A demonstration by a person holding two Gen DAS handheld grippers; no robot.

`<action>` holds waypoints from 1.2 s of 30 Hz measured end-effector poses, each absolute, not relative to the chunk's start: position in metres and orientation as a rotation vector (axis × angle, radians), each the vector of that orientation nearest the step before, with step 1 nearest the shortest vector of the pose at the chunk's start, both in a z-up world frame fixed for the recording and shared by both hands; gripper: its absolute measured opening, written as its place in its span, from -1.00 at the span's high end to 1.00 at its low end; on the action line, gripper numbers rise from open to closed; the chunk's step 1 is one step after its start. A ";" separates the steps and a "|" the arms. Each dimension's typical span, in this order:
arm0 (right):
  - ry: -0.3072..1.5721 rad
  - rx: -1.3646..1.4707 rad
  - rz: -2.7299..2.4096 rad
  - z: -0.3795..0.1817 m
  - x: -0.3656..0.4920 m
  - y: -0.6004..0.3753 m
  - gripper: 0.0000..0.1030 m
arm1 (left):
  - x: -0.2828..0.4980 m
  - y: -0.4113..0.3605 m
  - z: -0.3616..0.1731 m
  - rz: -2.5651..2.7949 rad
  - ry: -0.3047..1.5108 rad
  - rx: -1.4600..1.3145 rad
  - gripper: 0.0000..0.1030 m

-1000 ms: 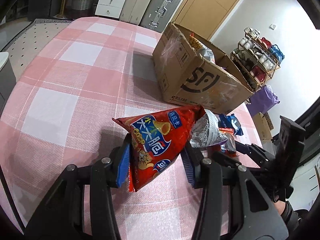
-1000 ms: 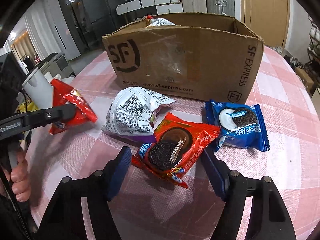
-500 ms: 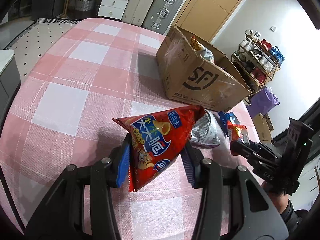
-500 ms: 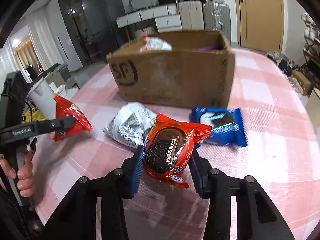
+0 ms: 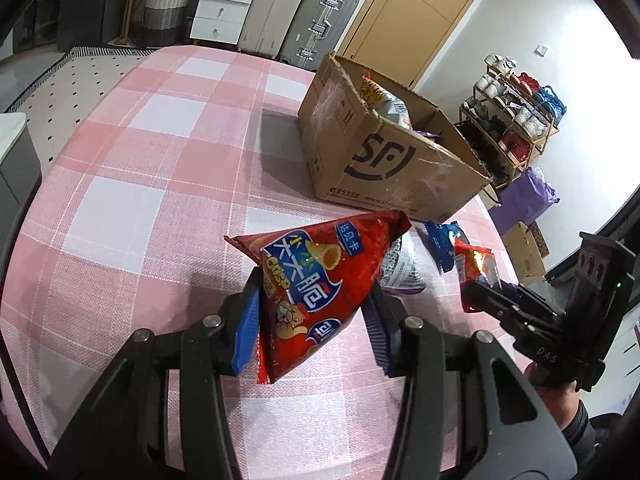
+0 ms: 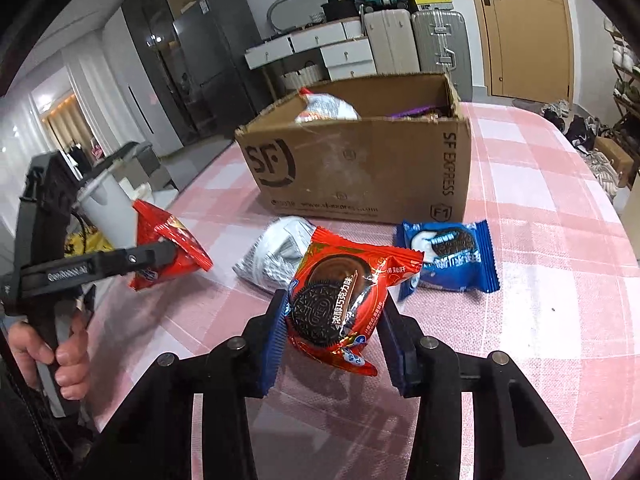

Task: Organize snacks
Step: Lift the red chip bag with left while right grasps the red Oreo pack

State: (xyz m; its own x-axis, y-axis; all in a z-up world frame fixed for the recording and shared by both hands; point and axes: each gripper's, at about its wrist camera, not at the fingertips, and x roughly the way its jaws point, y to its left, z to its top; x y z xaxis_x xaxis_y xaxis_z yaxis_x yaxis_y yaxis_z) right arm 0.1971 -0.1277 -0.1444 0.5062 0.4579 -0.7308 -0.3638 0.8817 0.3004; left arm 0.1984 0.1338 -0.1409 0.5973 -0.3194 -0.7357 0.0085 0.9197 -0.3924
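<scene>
both grippers clamped on snack packets above the pink checked table

the left gripper (image 5: 314, 316) pinches a red triangular crisp bag (image 5: 316, 280); the right gripper (image 6: 330, 330) is closed on a red oreo packet (image 6: 340, 296), held off the table (image 6: 540, 320). behind it lie a silver packet (image 6: 276, 256) and a blue oreo packet (image 6: 448, 256), then the open cardboard box (image 6: 360, 168) holding more snacks.

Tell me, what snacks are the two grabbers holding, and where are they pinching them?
The left hand-held gripper pinches the red triangular crisp bag across its lower sides. The right hand-held gripper pinches the red Oreo packet by its two side edges.
</scene>
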 end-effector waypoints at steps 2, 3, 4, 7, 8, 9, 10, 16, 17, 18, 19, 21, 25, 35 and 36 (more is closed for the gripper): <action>0.902 0.128 0.503 -0.139 0.197 -0.130 0.16 | 0.199 0.132 -0.137 -0.193 0.913 -0.362 0.16; 0.898 0.133 0.506 -0.136 0.197 -0.131 0.16 | 0.199 0.131 -0.136 -0.193 0.911 -0.358 0.16; 0.890 0.137 0.511 -0.132 0.197 -0.133 0.16 | 0.200 0.130 -0.133 -0.194 0.909 -0.351 0.16; 0.856 0.148 0.500 -0.120 0.195 -0.140 0.16 | 0.201 0.128 -0.124 -0.199 0.894 -0.334 0.16; 0.840 0.155 0.494 -0.113 0.195 -0.143 0.16 | 0.201 0.127 -0.121 -0.200 0.888 -0.330 0.16; 0.831 0.155 0.490 -0.109 0.195 -0.145 0.16 | 0.202 0.127 -0.117 -0.200 0.883 -0.329 0.16; 0.823 0.150 0.487 -0.104 0.195 -0.146 0.16 | 0.203 0.127 -0.115 -0.200 0.880 -0.328 0.16; 0.758 0.111 0.482 -0.065 0.197 -0.154 0.16 | 0.211 0.126 -0.090 -0.215 0.843 -0.308 0.16; 0.751 0.109 0.483 -0.060 0.197 -0.155 0.16 | 0.212 0.125 -0.084 -0.217 0.833 -0.299 0.16; 0.742 0.107 0.484 -0.054 0.199 -0.156 0.16 | 0.214 0.125 -0.078 -0.218 0.823 -0.286 0.16; 0.735 0.103 0.486 -0.048 0.200 -0.157 0.16 | 0.214 0.124 -0.073 -0.218 0.813 -0.274 0.16; 0.723 0.090 0.491 -0.036 0.202 -0.158 0.16 | 0.218 0.122 -0.061 -0.231 0.795 -0.263 0.16; 0.696 0.071 0.513 -0.014 0.209 -0.155 0.16 | 0.226 0.117 -0.043 -0.253 0.779 -0.252 0.16; 0.638 0.016 0.573 0.038 0.236 -0.137 0.16 | 0.253 0.091 0.010 -0.315 0.734 -0.219 0.16; 0.632 0.010 0.578 0.042 0.240 -0.134 0.16 | 0.256 0.089 0.014 -0.320 0.733 -0.226 0.16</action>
